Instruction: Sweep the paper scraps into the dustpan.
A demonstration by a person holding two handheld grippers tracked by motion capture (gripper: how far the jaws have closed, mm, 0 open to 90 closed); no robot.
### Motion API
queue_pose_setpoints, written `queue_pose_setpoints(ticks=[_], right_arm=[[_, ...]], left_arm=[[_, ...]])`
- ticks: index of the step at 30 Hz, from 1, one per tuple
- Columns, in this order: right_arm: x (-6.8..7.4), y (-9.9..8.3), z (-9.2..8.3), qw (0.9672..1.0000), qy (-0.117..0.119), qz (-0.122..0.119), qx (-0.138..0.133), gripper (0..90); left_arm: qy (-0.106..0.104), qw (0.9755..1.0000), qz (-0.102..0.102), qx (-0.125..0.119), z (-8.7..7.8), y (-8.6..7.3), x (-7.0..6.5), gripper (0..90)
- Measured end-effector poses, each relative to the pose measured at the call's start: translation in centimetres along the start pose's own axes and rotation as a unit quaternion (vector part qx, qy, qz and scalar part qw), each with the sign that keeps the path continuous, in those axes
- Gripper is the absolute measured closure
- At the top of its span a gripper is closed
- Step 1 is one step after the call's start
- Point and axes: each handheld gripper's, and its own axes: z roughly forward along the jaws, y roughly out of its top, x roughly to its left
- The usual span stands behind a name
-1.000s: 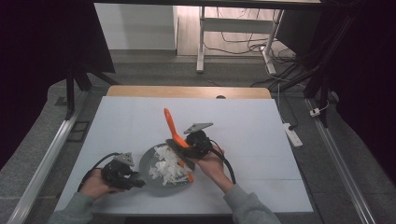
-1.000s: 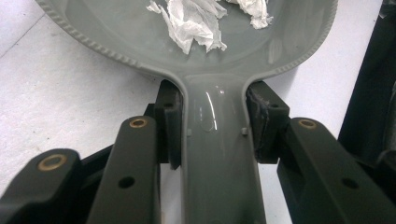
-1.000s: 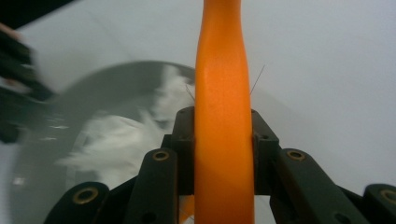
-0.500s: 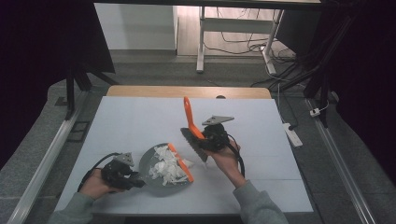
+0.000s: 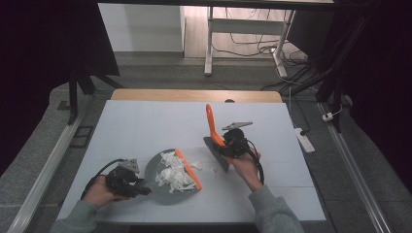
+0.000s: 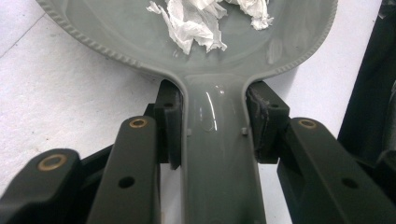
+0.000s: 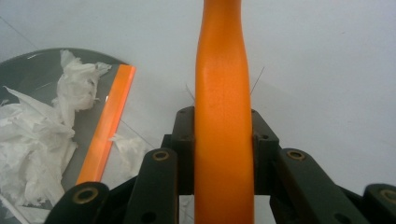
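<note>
**A:** Your dustpan (image 5: 167, 182) is sitting near the table's front edge, heaped with paper scraps (image 5: 172, 172); your left gripper (image 5: 127, 180) is clamping its handle from nine o'clock.

**B:** And the brush (image 5: 214, 138)?

**A:** Your right gripper (image 5: 228, 145) is squeezing its orange handle, at the pan's two o'clock. A few loose bits (image 5: 197, 165) are lying just past the orange lip (image 5: 188, 169). Sweeping too briskly risks scattering them, or nudging the pan and spilling the heap.

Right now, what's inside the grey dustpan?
The dustpan holds a heap of torn white paper scraps piled against its orange lip. A few scraps lie outside on the table. The pan floor under the heap is covered, so anything beneath it is hidden.
</note>
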Motion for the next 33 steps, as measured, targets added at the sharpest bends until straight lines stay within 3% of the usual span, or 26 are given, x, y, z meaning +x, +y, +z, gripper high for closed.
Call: queue_pose_setpoints(ticks=[13, 18, 25, 31, 33], right_arm=[[2.5, 0.4, 2.0, 0.9993, 0.032, -0.005, 0.018, 70.3], [3.8, 0.6, 2.7, 0.9986, 0.044, -0.018, 0.023, 70.3], [6.8, 1.0, 3.7, 0.9964, 0.061, -0.052, 0.029, 70.3], [10.3, 1.4, 3.1, 0.9904, 0.115, -0.074, 0.017, 70.2], [10.8, 1.6, 2.4, 0.9895, 0.122, -0.077, 0.005, 70.2]], left_arm=[[-0.001, 1.0, 0.001, -0.001, 0.1, 0.1, -0.1, 61.4], [0.001, 1.0, 0.001, 0.0, 0.1, 0.2, -0.1, 61.5], [0.0, 1.0, 0.001, 0.0, 0.2, 0.2, -0.1, 61.4], [-0.001, 1.0, 0.002, 0.0, 0.2, 0.2, -0.2, 61.4], [-0.001, 1.0, 0.003, 0.001, 0.2, 0.2, -0.2, 61.4]])
